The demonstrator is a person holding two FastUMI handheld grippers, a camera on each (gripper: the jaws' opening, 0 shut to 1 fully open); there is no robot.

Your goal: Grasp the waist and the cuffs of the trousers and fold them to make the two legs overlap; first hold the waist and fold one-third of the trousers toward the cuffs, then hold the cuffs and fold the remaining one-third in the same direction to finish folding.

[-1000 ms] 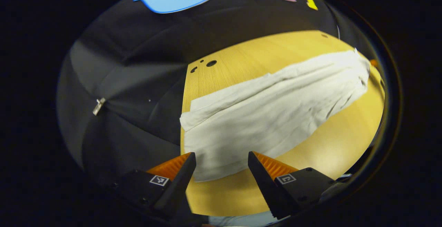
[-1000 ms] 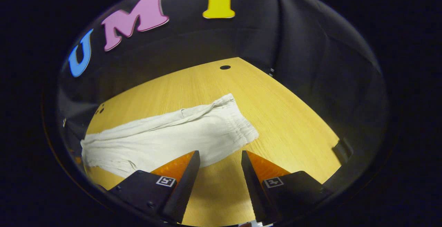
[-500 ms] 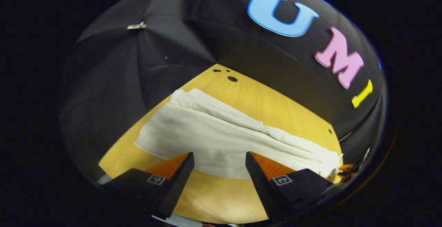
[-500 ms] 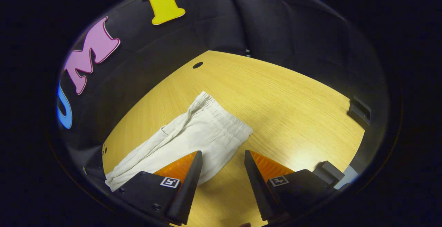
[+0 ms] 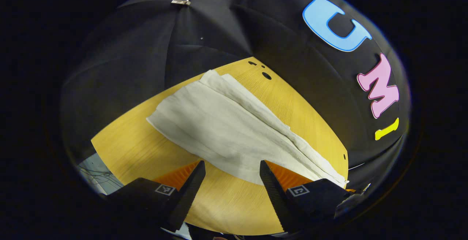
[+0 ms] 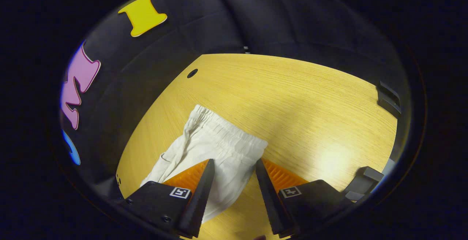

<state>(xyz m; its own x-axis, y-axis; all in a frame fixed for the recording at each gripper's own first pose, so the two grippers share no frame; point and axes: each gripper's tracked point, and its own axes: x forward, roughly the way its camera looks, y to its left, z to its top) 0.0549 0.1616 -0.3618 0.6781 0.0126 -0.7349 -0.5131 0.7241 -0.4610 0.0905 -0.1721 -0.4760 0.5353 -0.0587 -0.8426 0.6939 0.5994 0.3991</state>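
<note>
Hovering wide open, both claws [image 5: 232, 174] [image 6: 231, 172] hold nothing above trousers [image 5: 223, 123].

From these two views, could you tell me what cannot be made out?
- Waist end of the trousers: left gripper view, hidden behind the left gripper.
- Cuffs: right gripper view, cut off behind the right gripper.
- Whether the legs overlap exactly: folds hide it.
</note>
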